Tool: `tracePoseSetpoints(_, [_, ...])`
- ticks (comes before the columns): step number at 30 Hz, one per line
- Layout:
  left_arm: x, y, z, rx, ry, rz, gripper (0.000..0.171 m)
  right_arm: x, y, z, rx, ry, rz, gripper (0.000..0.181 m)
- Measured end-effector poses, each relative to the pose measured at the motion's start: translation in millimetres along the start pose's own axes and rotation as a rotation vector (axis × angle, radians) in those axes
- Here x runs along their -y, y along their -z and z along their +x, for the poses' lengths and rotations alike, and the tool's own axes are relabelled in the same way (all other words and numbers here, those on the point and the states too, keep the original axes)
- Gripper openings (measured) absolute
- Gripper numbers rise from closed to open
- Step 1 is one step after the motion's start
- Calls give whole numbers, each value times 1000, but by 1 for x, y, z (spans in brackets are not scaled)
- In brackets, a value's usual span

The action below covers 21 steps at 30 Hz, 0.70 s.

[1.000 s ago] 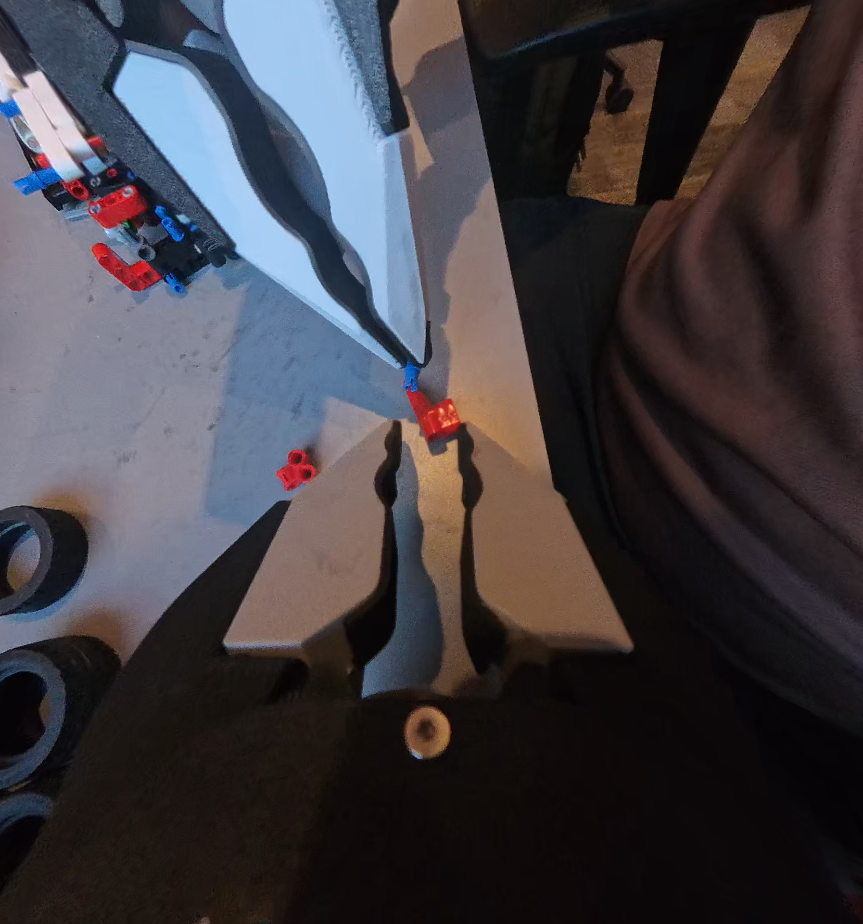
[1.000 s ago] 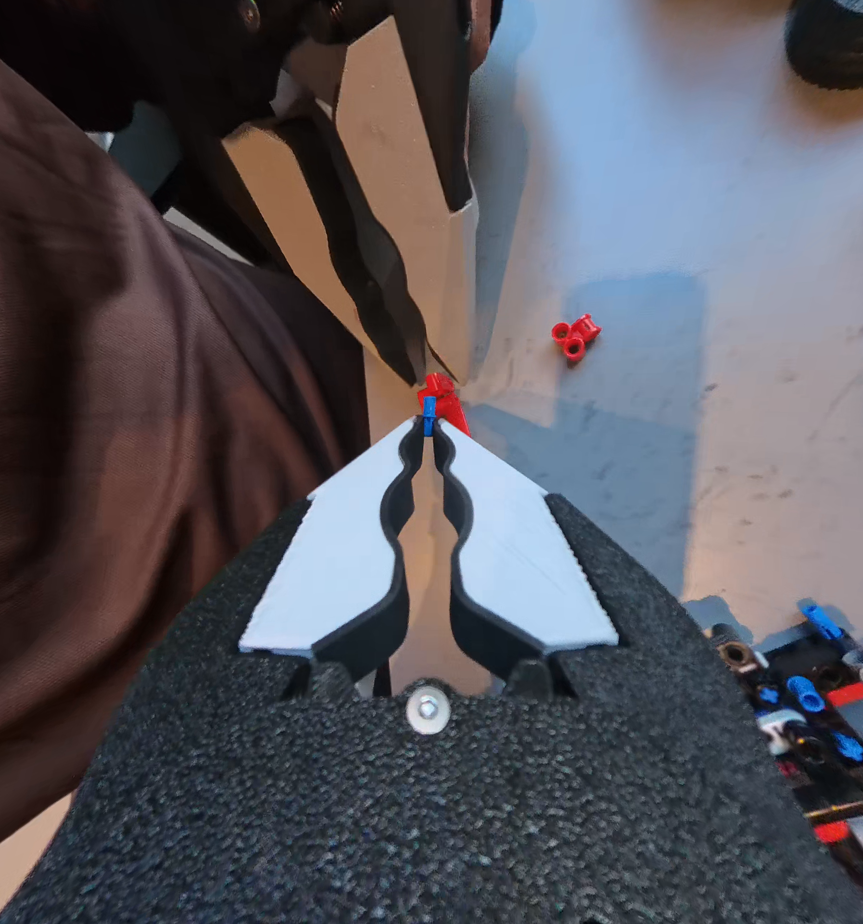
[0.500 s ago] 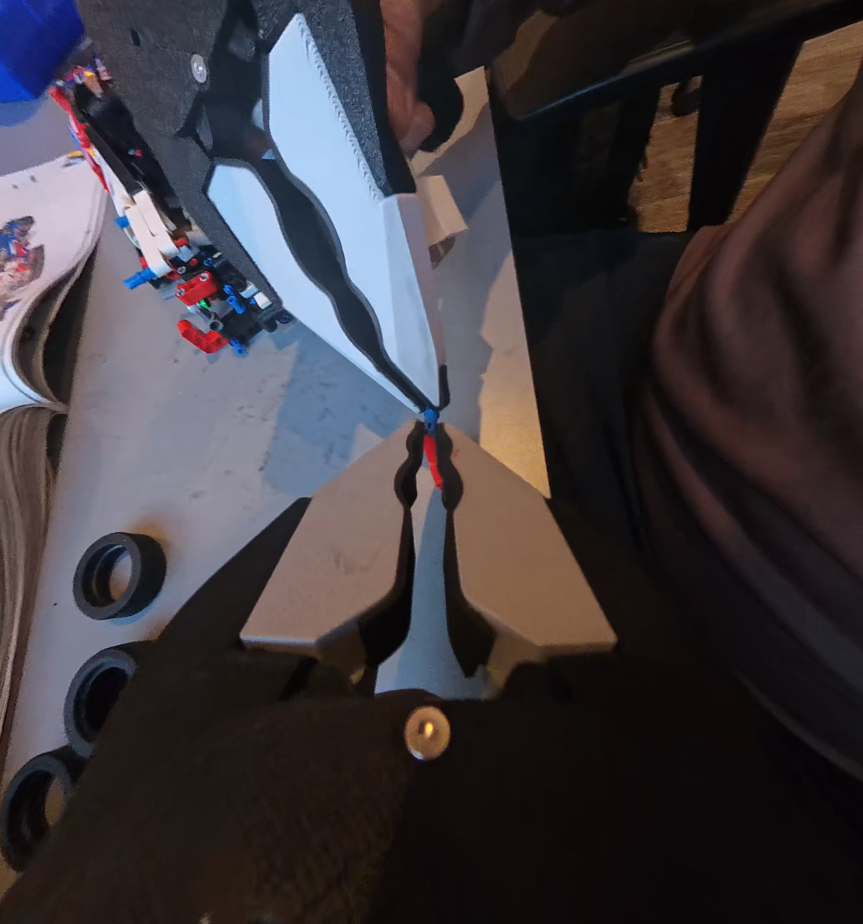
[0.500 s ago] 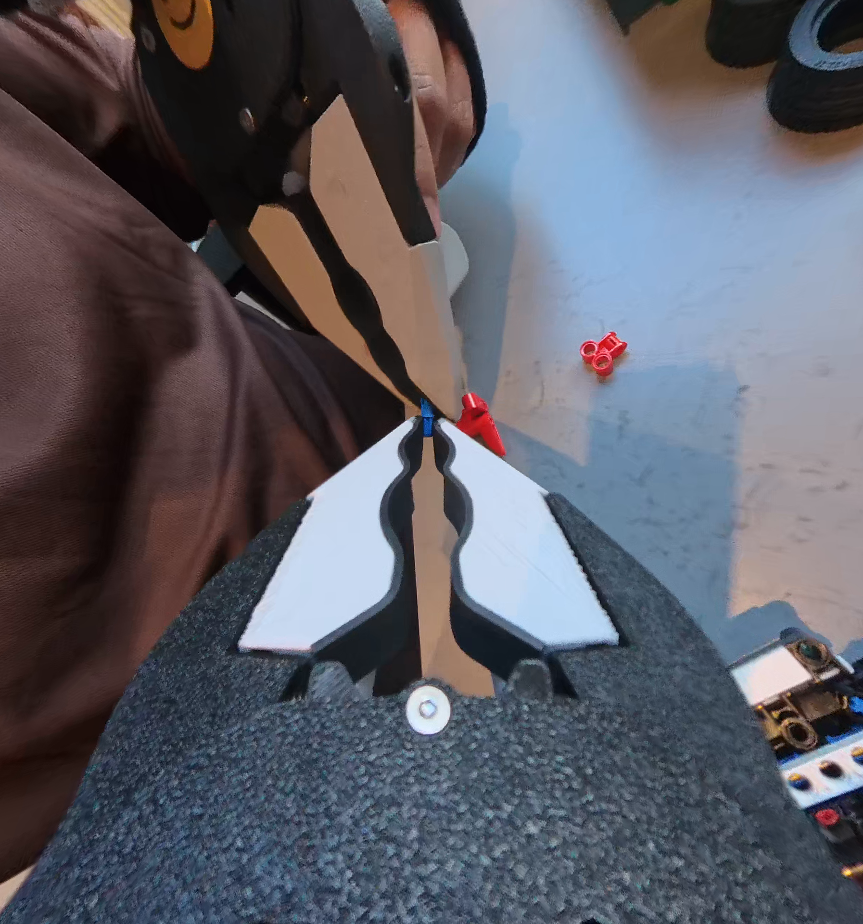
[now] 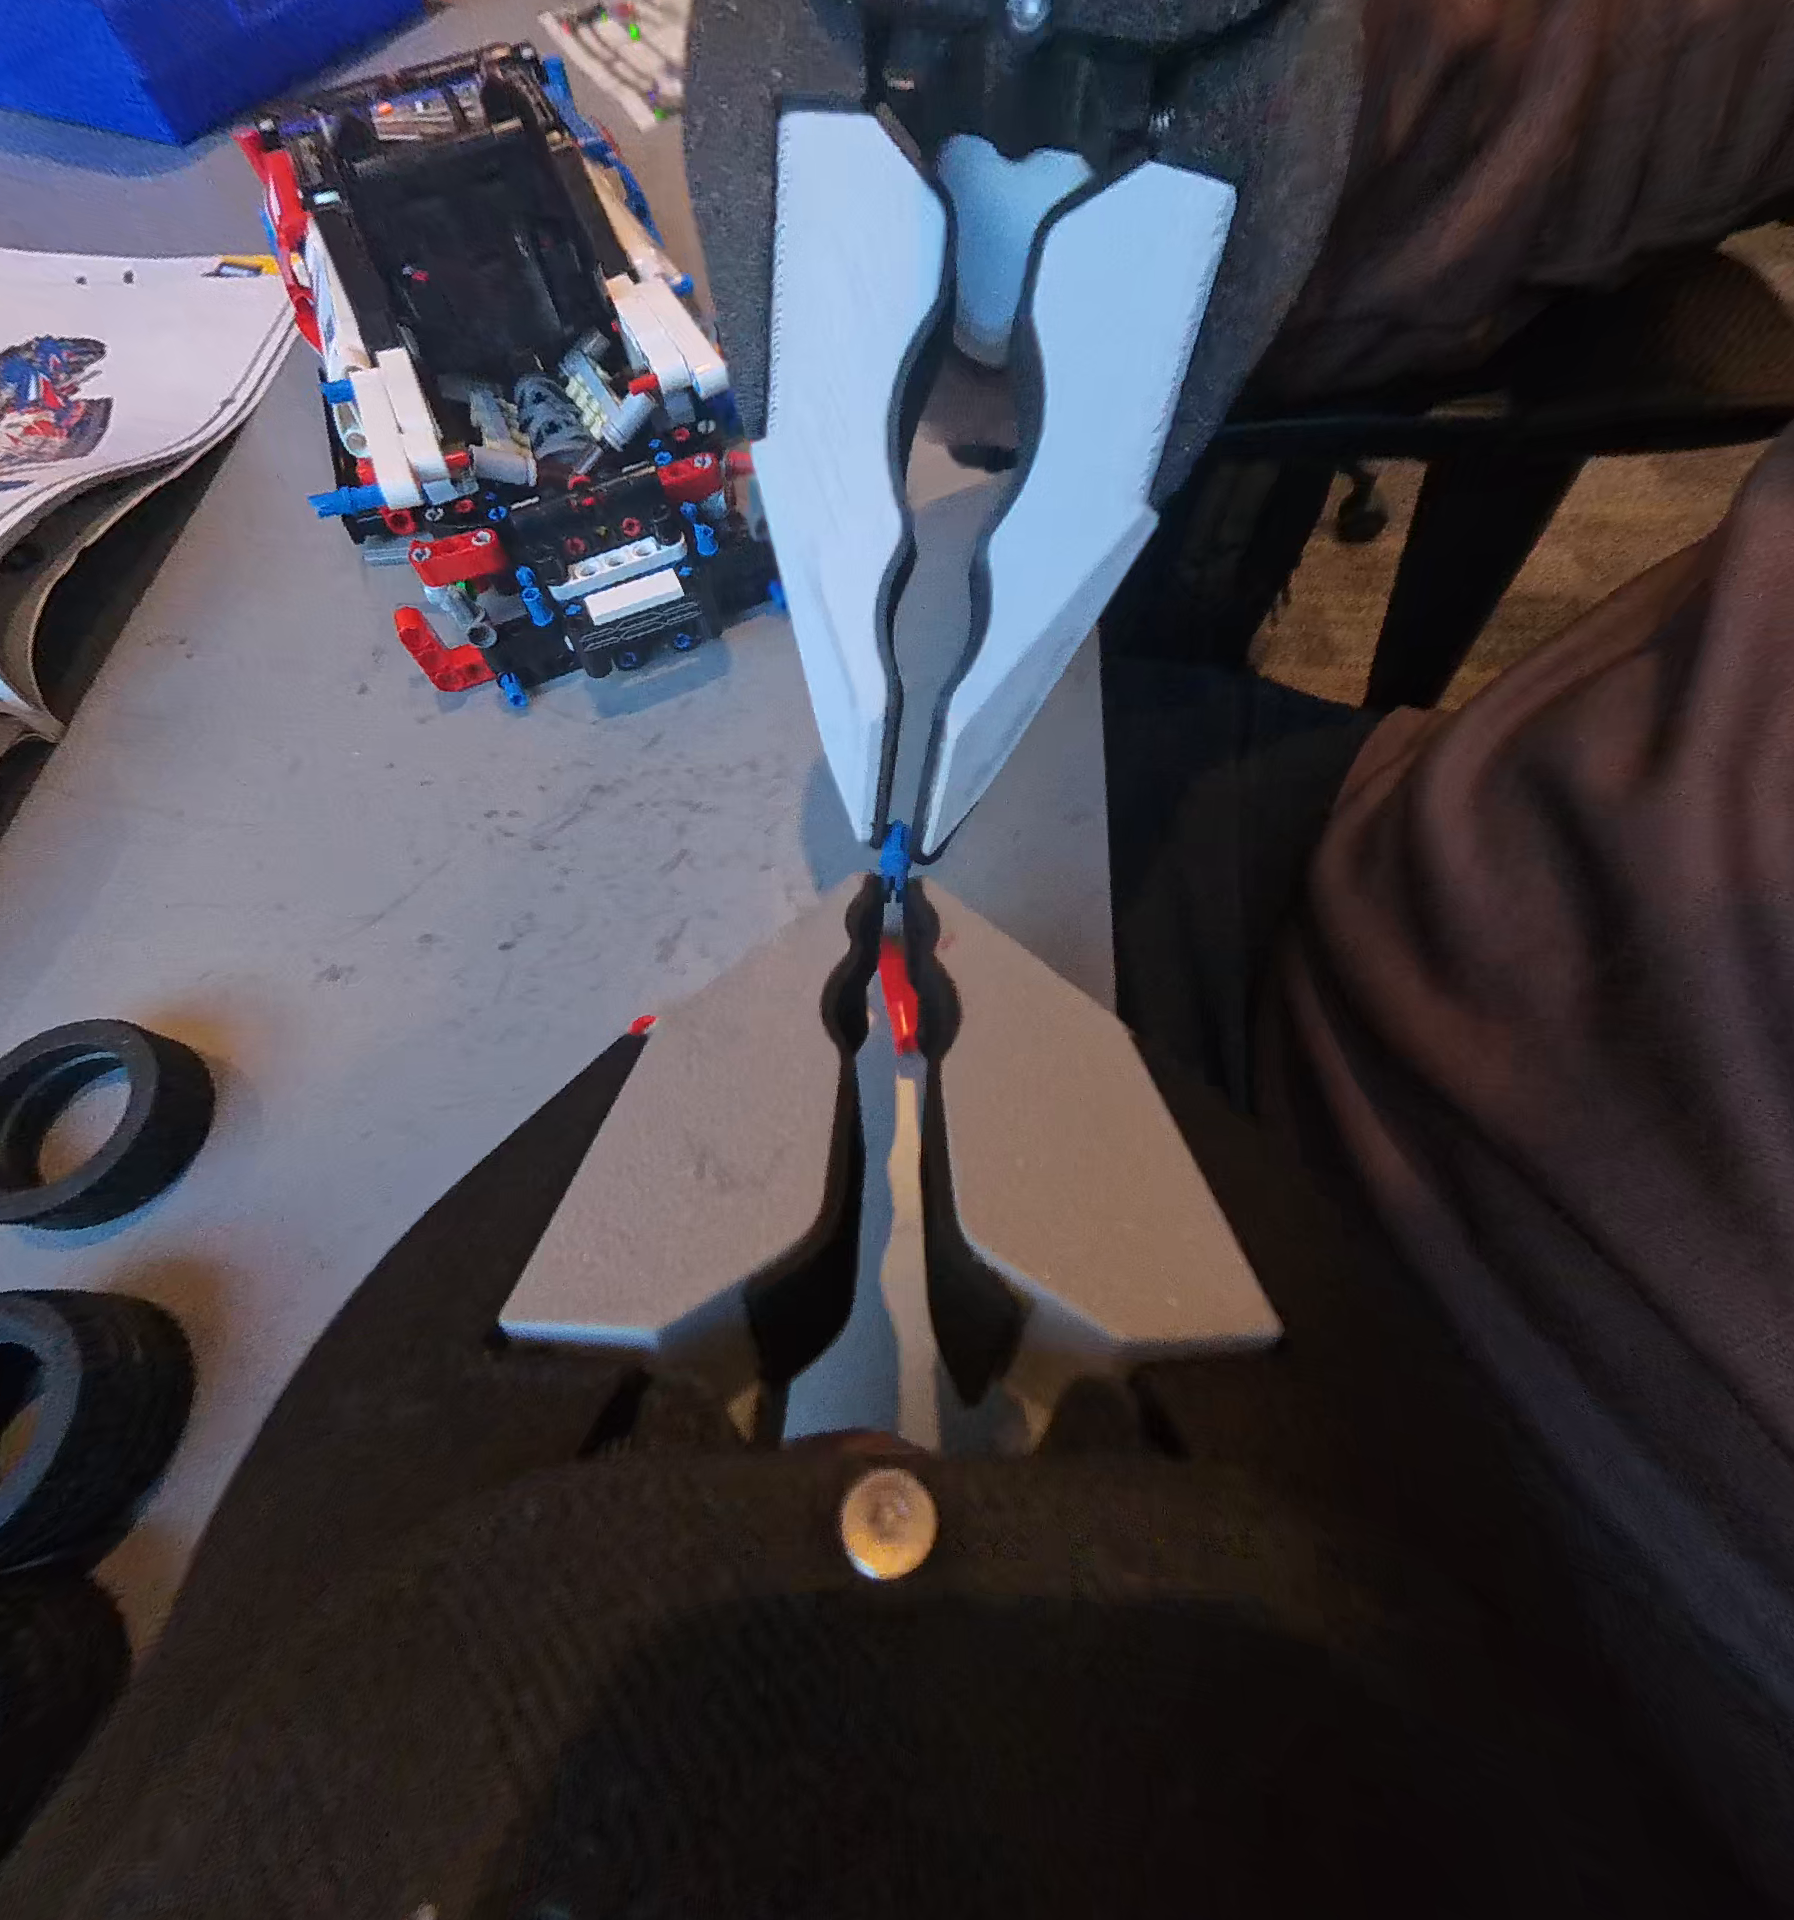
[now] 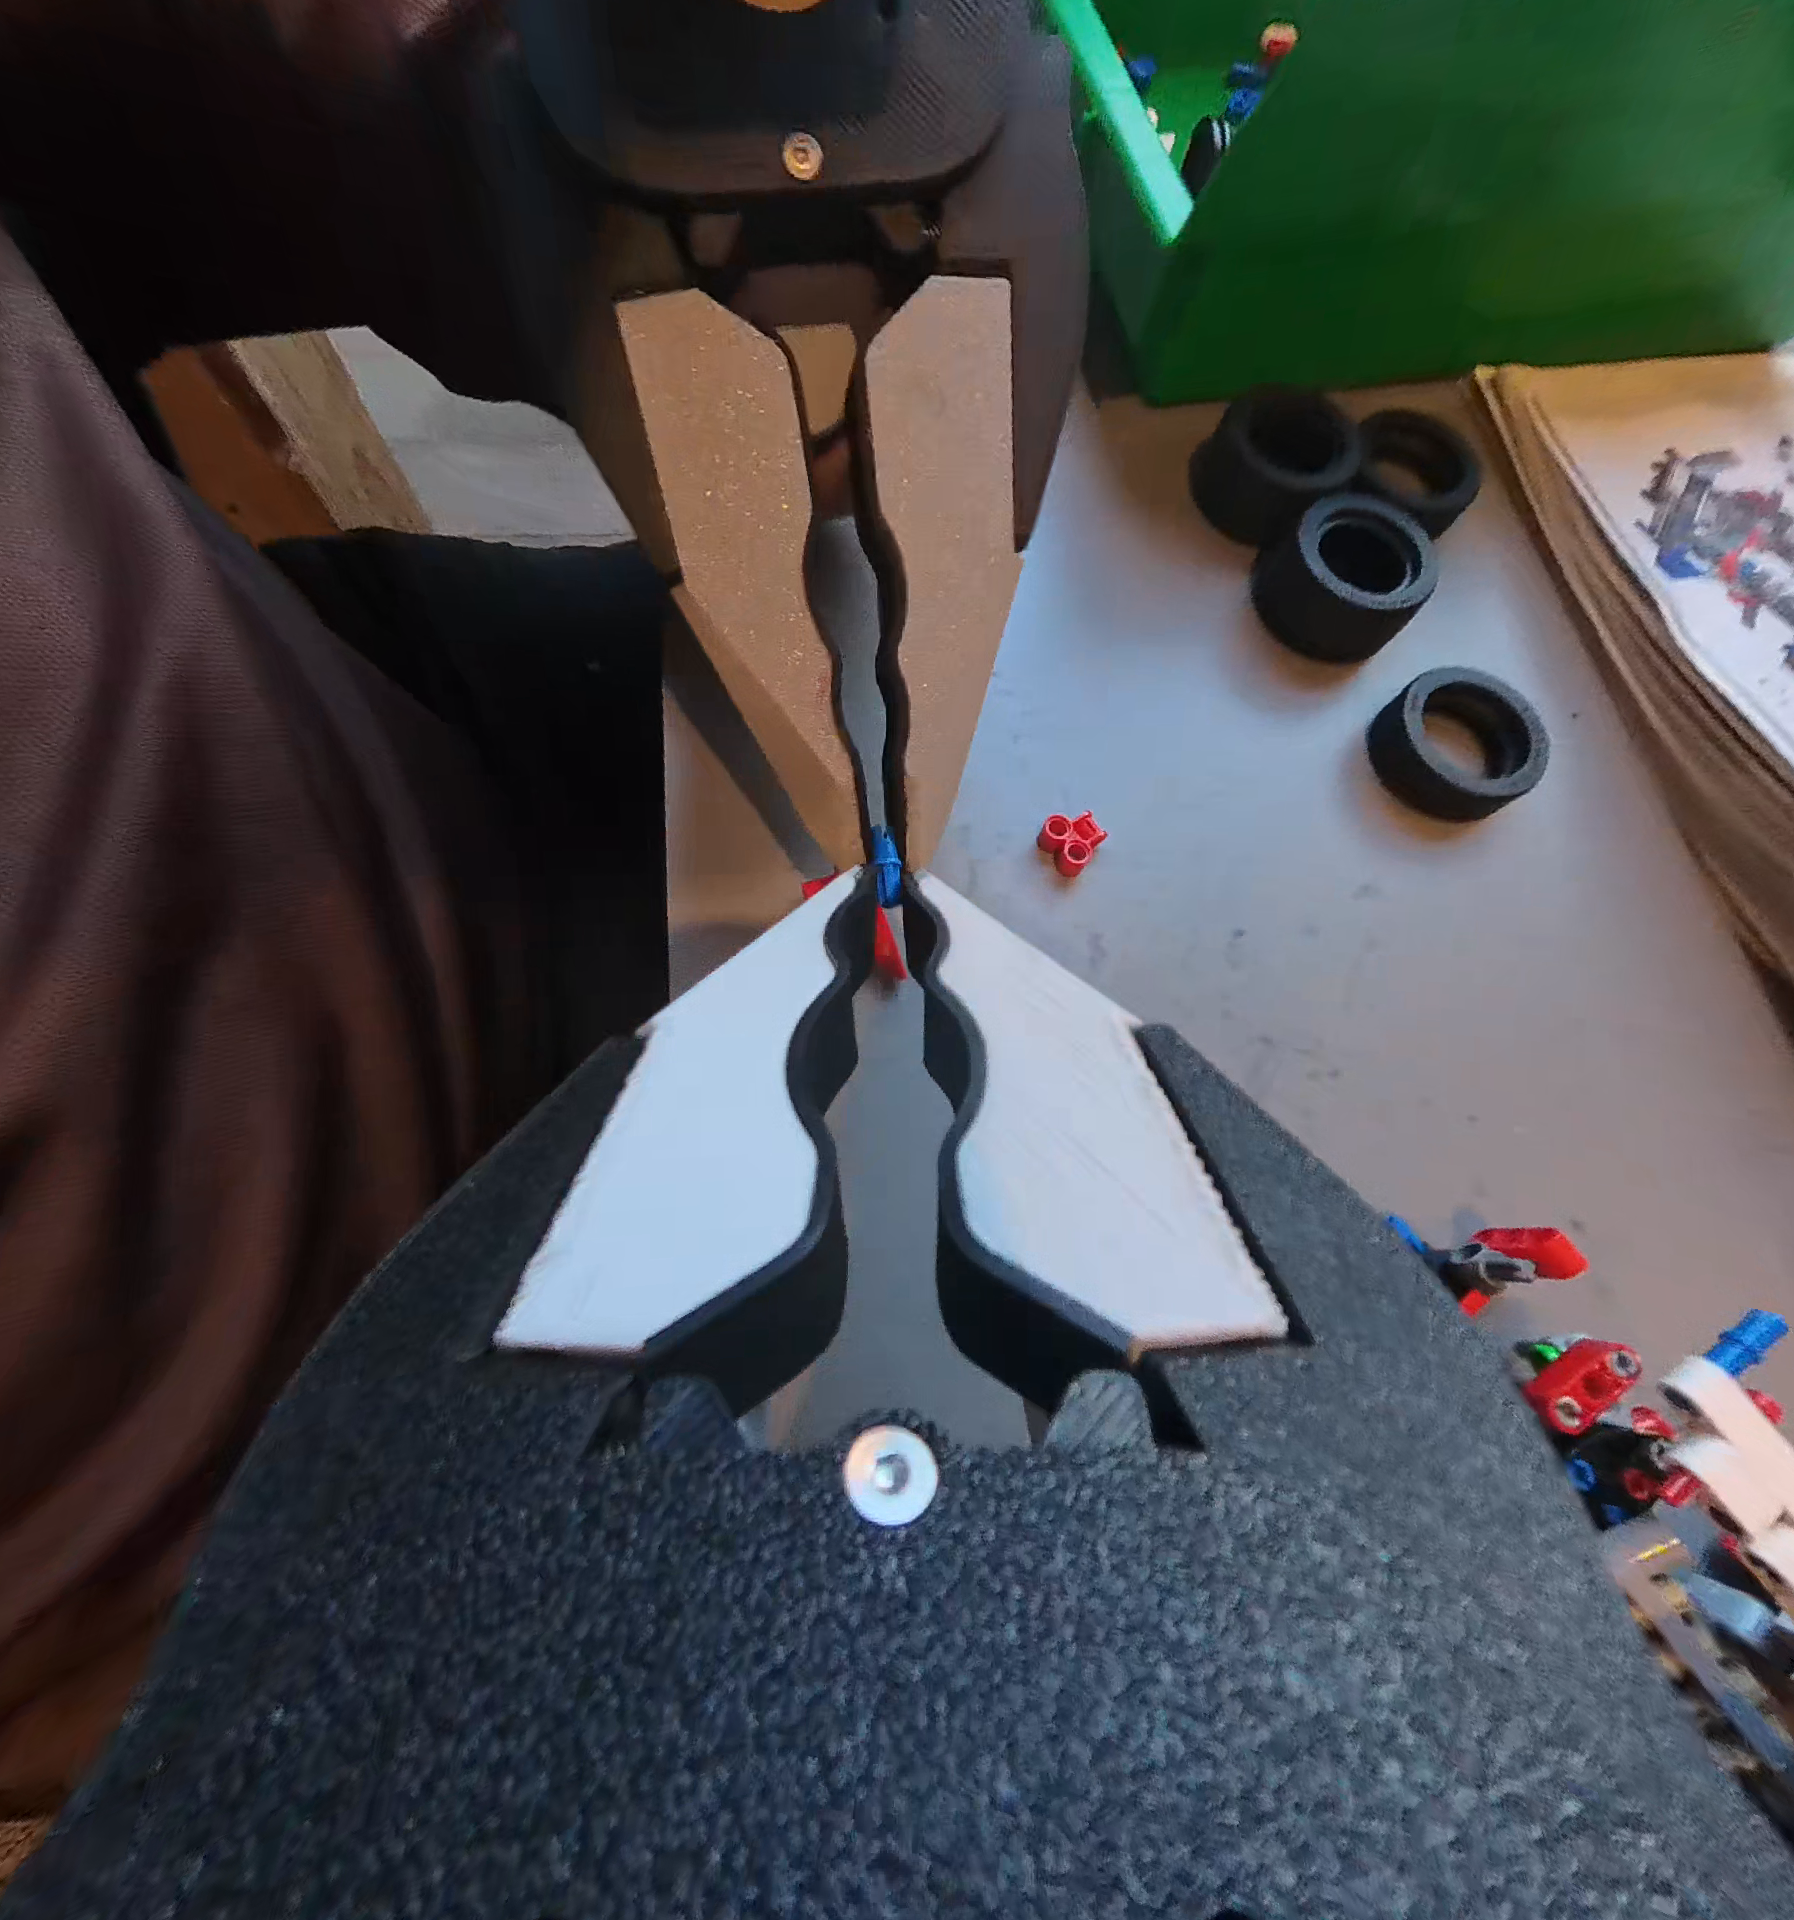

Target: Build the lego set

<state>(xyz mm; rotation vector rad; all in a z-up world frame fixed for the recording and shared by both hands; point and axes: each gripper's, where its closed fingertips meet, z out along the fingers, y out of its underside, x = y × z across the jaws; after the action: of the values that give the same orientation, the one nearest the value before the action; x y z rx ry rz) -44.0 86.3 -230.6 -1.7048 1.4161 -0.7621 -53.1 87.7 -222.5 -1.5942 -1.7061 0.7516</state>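
My left gripper [image 5: 893, 899] is shut on a small red lego piece [image 5: 899, 997], which shows in the gap between its grey fingers. My right gripper [image 6: 885, 883] is shut on a blue pin [image 6: 882, 857] at its white fingertips. The two grippers meet tip to tip above the table's near edge, and the blue pin [image 5: 894, 847] touches the red piece [image 6: 886, 951]. The right gripper [image 5: 898, 831] comes in from the top of the left wrist view. The left gripper [image 6: 877, 831] comes in from the top of the right wrist view.
The partly built lego car [image 5: 519, 416] stands on the grey table [image 5: 353, 883], beside an open instruction booklet [image 5: 62, 395]. Black tyres [image 6: 1456, 743] and a loose red connector [image 6: 1072, 842] lie on the table. A green bin [image 6: 1495, 187] stands beyond. A person's brown garment [image 5: 1547, 935] is close by. Both grippers' tips are close together, under 4 cm apart.
My left gripper was open around the red piece and has shut on it. Both grippers have lifted and turned, and now face each other head on.
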Motion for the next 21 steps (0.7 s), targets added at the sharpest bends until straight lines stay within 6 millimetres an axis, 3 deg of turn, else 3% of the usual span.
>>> tracePoseSetpoints(8, [14, 10, 0, -82, 121, 135, 1, 16, 8, 0, -17, 15, 96, 4])
tracePoseSetpoints(9, [8, 9, -2, -74, 130, 93, 3, 11, 5, 1, -1, -15, 73, 4])
tracePoseSetpoints(11, [-12, 7, -11, -3, 127, -41, 22, -5, -2, 4, 10, -65, 0, 4])
tracePoseSetpoints(16, [-33, -2, 3, -12, 119, -171, 13, -29, -18, -4, 47, -70, -138, 4])
tracePoseSetpoints(21, [-33, -3, 2, -12, 98, -176, 4, -28, -22, -4, 82, -87, -150, 4])
